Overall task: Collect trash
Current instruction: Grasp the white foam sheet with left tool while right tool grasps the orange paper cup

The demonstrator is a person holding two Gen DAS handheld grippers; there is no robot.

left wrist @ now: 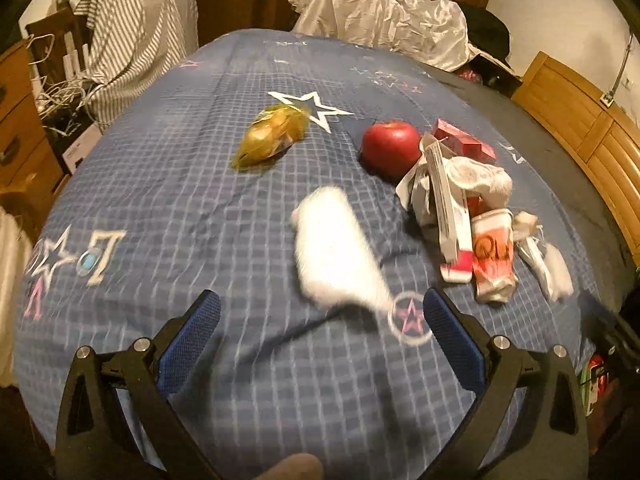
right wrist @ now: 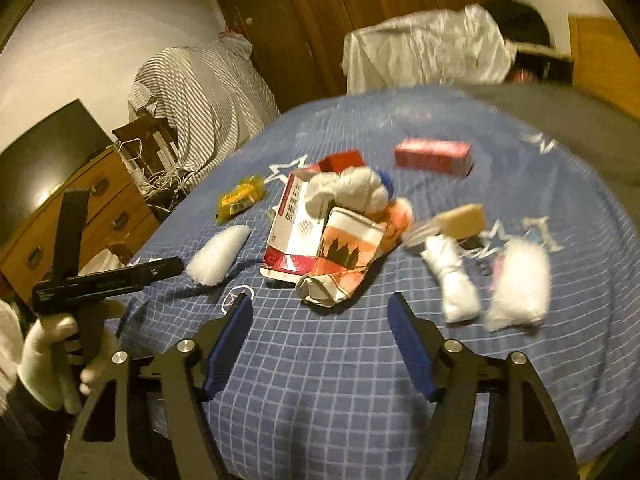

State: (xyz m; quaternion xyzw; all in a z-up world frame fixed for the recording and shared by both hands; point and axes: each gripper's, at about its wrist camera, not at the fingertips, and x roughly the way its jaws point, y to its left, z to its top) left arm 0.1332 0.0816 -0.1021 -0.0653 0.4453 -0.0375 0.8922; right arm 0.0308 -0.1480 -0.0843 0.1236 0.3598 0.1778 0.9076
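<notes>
Trash lies on a blue checked bedspread (left wrist: 168,200). In the left wrist view a white crumpled tissue (left wrist: 334,252) lies just ahead of my open left gripper (left wrist: 322,316). Beyond are a yellow wrapper (left wrist: 272,136), a red apple (left wrist: 390,146) and a pile of crushed cartons and paper (left wrist: 460,216). In the right wrist view my open, empty right gripper (right wrist: 320,314) hovers just before a crushed orange and white cup (right wrist: 344,264) and a red and white carton (right wrist: 292,228). White tissues (right wrist: 516,284) lie to the right, another tissue (right wrist: 218,256) to the left.
A red box (right wrist: 432,156) lies farther back on the bed. The left hand-held gripper (right wrist: 104,280) shows at the left edge. A wooden dresser (right wrist: 80,216), tangled cables (right wrist: 160,184), striped cloth (right wrist: 208,92) and a white sheet (left wrist: 384,16) surround the bed. A wooden headboard (left wrist: 576,120) stands right.
</notes>
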